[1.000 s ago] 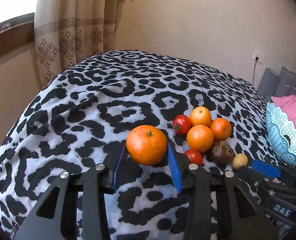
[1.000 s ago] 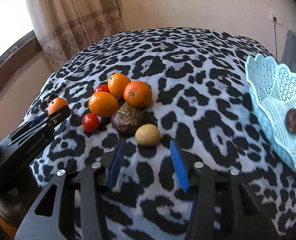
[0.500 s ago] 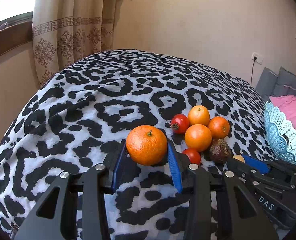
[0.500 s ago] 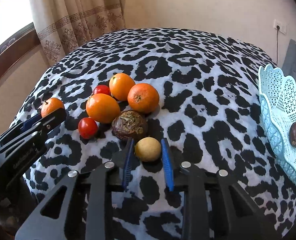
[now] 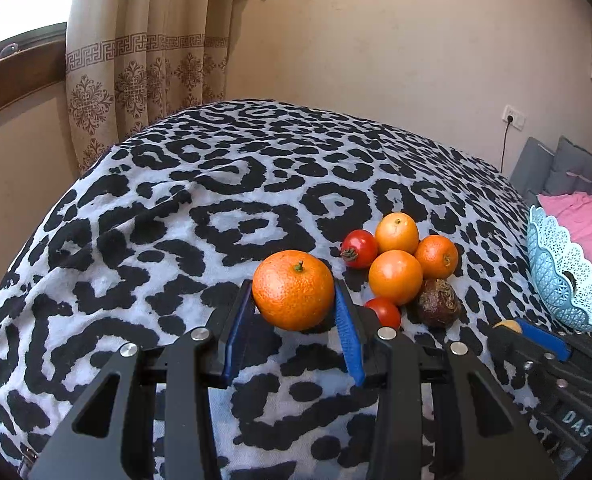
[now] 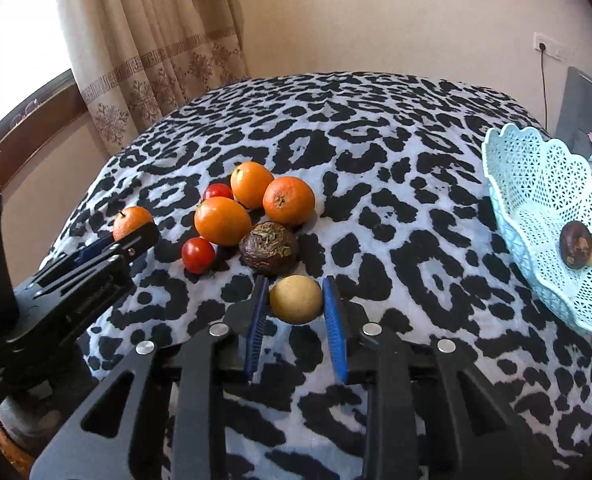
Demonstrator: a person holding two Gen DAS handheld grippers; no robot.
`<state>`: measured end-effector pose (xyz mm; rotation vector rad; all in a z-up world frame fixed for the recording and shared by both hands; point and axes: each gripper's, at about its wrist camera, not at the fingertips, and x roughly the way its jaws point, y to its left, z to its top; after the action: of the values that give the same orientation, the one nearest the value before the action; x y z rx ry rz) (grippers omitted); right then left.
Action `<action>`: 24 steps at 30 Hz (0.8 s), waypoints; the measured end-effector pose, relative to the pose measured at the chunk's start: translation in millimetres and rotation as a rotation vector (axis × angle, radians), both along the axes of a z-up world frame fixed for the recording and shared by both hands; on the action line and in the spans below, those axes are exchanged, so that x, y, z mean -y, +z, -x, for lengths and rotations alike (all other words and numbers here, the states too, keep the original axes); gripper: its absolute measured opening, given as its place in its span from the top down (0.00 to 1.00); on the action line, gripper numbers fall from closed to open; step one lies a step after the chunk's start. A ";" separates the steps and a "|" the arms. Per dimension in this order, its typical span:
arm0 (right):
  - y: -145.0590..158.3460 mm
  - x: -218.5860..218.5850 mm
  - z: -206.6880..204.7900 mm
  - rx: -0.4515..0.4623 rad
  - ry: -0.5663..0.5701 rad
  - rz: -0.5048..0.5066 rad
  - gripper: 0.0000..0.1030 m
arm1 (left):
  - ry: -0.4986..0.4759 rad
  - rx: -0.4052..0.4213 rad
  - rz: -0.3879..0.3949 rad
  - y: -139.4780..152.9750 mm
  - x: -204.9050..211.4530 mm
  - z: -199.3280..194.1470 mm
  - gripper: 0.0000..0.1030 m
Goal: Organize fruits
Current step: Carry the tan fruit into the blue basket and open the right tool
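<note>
My left gripper (image 5: 293, 300) is shut on a large orange mandarin (image 5: 293, 290), held just above the leopard-print cloth. My right gripper (image 6: 296, 298) is shut on a small yellow-tan fruit (image 6: 296, 299), lifted slightly off the cloth. A pile of fruit lies beyond: three oranges (image 6: 221, 221), two red tomatoes (image 6: 198, 255) and a wrinkled dark passion fruit (image 6: 268, 248). A light blue lattice basket (image 6: 536, 200) stands at the right with one dark fruit (image 6: 578, 245) inside. The left gripper with its mandarin (image 6: 131, 222) shows at the left of the right wrist view.
The leopard-print cloth (image 5: 235, 184) covers a rounded table. A patterned curtain (image 5: 143, 72) and a window hang behind left. Pink bedding (image 5: 584, 216) and grey cushions lie behind the basket. A wall socket (image 6: 548, 49) with a cable is at the back right.
My right gripper moved forward around the yellow-tan fruit, closed on it and raised it a little. My left gripper kept its hold on the mandarin and rose slightly.
</note>
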<state>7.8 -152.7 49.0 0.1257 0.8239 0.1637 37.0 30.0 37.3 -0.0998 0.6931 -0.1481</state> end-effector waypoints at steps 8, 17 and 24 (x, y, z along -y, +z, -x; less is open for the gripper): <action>16.3 23.5 15.4 0.040 -0.080 -0.035 0.72 | 0.002 0.001 0.003 1.0 -0.5 0.3 0.61; 32.7 59.5 33.6 0.101 -0.201 -0.011 0.72 | 0.006 0.001 0.007 1.3 -1.7 0.4 0.61; 37.7 92.4 42.9 0.120 -0.297 -0.011 0.72 | 0.005 0.005 0.004 1.9 -1.1 0.8 0.61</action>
<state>-35.1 -245.1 86.7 0.2449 0.6761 -0.1033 36.2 31.1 39.2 -0.1050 0.6878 -0.1449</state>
